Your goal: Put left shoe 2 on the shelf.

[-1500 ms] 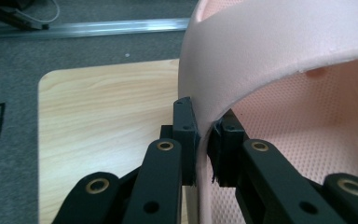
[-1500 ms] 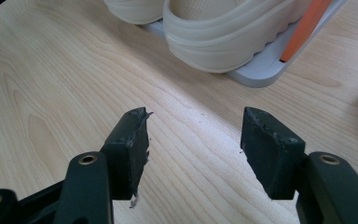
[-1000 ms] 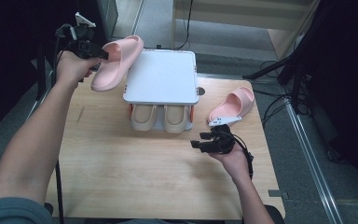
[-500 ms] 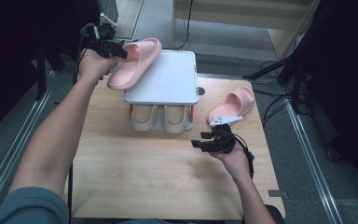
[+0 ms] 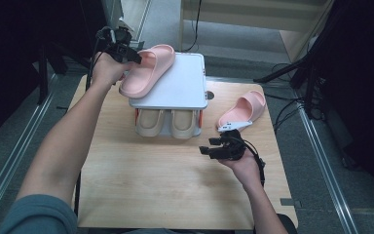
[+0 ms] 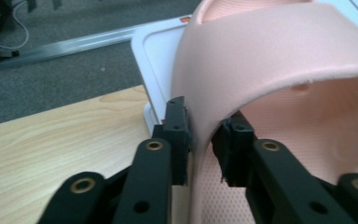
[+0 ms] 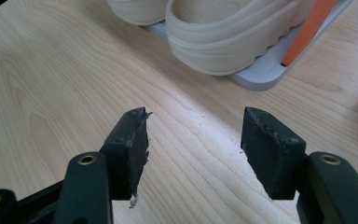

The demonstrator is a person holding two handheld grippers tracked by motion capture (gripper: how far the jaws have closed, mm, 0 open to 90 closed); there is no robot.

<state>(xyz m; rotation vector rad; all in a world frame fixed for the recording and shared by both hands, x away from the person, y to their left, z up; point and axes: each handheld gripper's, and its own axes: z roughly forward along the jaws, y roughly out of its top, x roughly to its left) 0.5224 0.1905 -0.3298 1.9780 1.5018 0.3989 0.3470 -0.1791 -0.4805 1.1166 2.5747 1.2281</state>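
2 pink slippers are in play: one pink slipper point(image 5: 148, 68) lies on the white rack top point(image 5: 182, 85) at its 10 o'clock corner, its strap wall between the jaws of the left hand-held gripper point(image 6: 200, 140), which have just been opening; one pad touches, the other stands just off. The right hand-held gripper point(image 7: 193, 144) hovers released over the tabletop point(image 5: 141, 175), at 5 o'clock from the rack.

Beige slippers point(image 5: 168, 122) paired under white rack point(image 5: 185, 85); second pink slipper point(image 5: 243, 109) on table point(image 5: 141, 185).
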